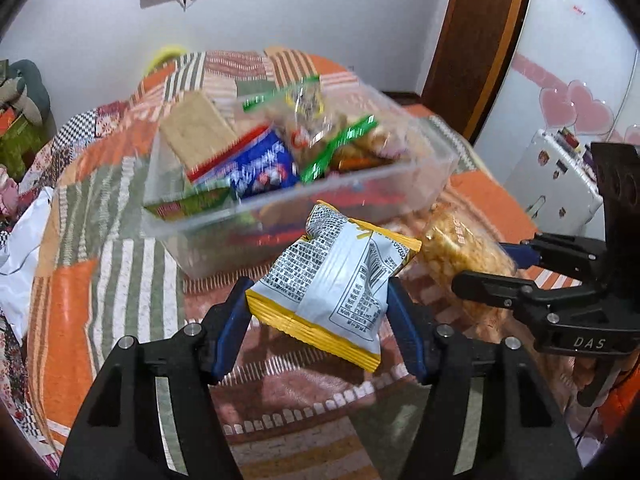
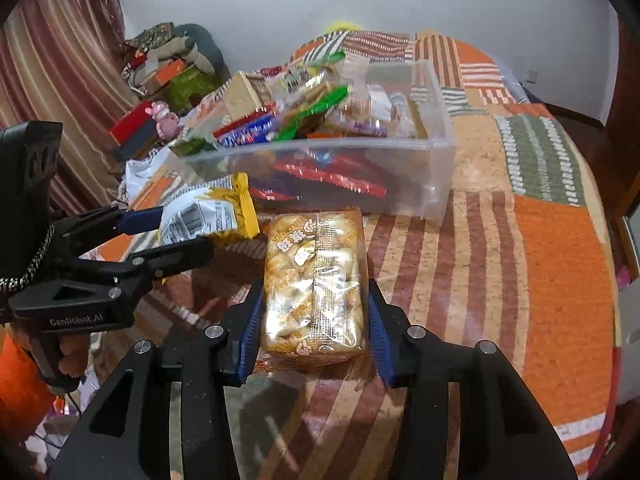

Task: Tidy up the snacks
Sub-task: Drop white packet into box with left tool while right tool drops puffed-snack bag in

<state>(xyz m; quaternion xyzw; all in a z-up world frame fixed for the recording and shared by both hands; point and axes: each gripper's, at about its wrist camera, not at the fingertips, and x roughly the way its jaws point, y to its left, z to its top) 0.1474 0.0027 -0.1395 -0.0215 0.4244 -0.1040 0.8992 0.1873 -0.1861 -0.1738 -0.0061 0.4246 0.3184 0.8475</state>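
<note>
A clear plastic bin (image 1: 436, 176) (image 2: 440, 148) stands on the patchwork bed and holds several snack packs. My left gripper (image 1: 318, 304) is shut on a white-and-yellow snack packet (image 1: 340, 276), held above the quilt just in front of the bin; the packet also shows in the right wrist view (image 2: 208, 216). My right gripper (image 2: 316, 312) is shut on a clear bag of golden puffed snacks (image 2: 316, 280), held to the right of the left gripper; the bag also shows in the left wrist view (image 1: 464, 248).
The orange, green and striped patchwork quilt (image 2: 540, 240) covers the bed. Toys and boxes (image 2: 168, 76) are piled at the far left by a curtain. A white plastic bag (image 1: 16, 256) lies on the bed's left side. A wooden door frame (image 1: 472, 40) and white fridge (image 1: 560, 160) stand right.
</note>
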